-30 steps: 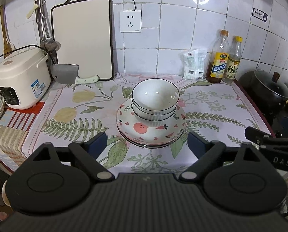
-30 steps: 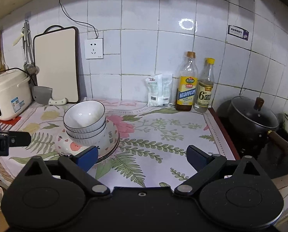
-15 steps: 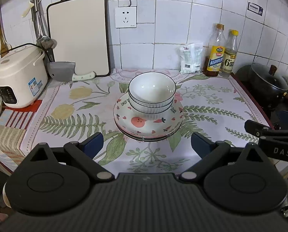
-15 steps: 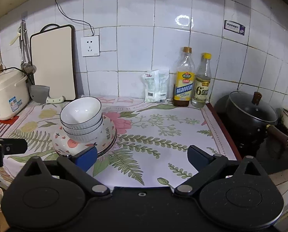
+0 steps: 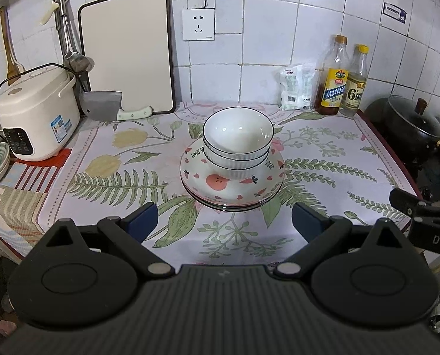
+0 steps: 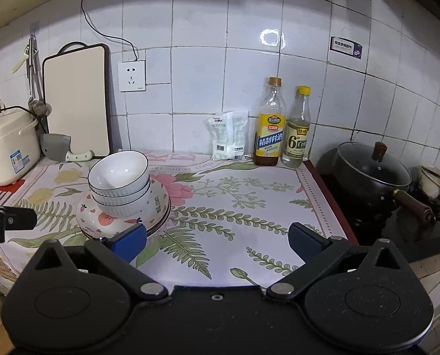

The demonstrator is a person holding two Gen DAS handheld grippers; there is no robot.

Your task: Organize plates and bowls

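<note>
A stack of white ribbed bowls [image 5: 237,140] sits on a stack of patterned plates [image 5: 217,185] in the middle of the floral cloth. The left gripper [image 5: 223,219] is open and empty, just in front of the plates and apart from them. In the right wrist view the bowls [image 6: 119,182] and plates [image 6: 107,222] lie at the left. The right gripper [image 6: 217,242] is open and empty, to the right of the stack. The right gripper's finger shows at the right edge of the left wrist view [image 5: 421,213].
A rice cooker [image 5: 33,118], cleaver [image 5: 107,109] and cutting board [image 5: 128,53] stand at the back left. A packet [image 5: 297,88] and two bottles [image 5: 342,80] stand at the back right. A black pot [image 6: 370,174] sits on the stove at the right. The counter's front edge is near.
Both grippers have drawn back and risen a little from the stack, so the bowls and plates look smaller and farther. The jaws stay open. The dishes have not moved.
</note>
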